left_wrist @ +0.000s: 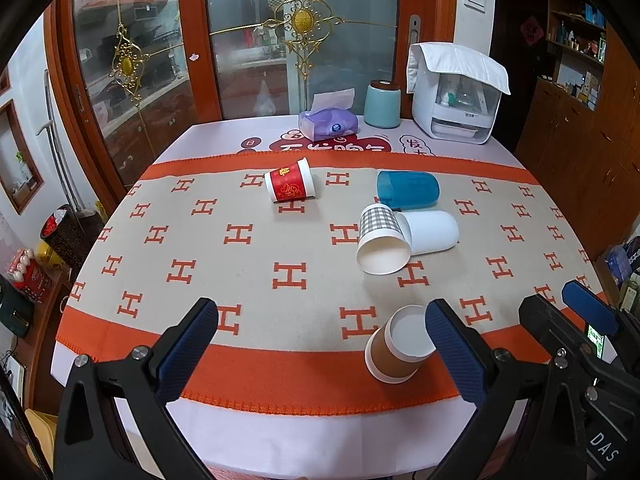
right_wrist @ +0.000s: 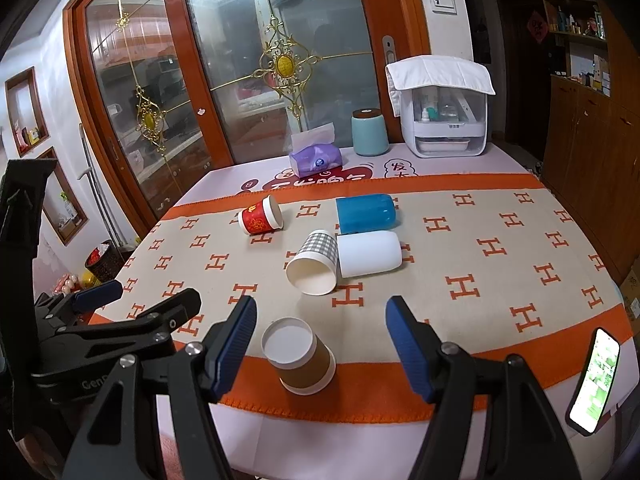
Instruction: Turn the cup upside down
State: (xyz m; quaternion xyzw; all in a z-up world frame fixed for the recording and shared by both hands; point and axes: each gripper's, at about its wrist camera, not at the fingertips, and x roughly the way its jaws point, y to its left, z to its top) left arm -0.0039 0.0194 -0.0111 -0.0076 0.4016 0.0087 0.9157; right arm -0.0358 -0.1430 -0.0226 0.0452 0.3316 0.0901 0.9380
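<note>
A brown paper cup (left_wrist: 394,350) (right_wrist: 302,354) stands upside down near the table's front edge, its white base up. A red cup (left_wrist: 289,181) (right_wrist: 260,216), a grey checked cup (left_wrist: 381,240) (right_wrist: 314,260), a white cup (left_wrist: 430,232) (right_wrist: 368,254) and a blue cup (left_wrist: 408,189) (right_wrist: 366,214) lie on their sides further back. My left gripper (left_wrist: 320,320) is open and empty, its right finger just right of the brown cup. My right gripper (right_wrist: 320,316) is open and empty, above and behind the brown cup.
A patterned cloth (left_wrist: 248,264) covers the table. At the back stand a tissue pack (left_wrist: 326,122), a teal canister (left_wrist: 382,104) and a white appliance (left_wrist: 456,96). A phone (right_wrist: 594,380) sits at the right edge. Glass doors stand behind the table.
</note>
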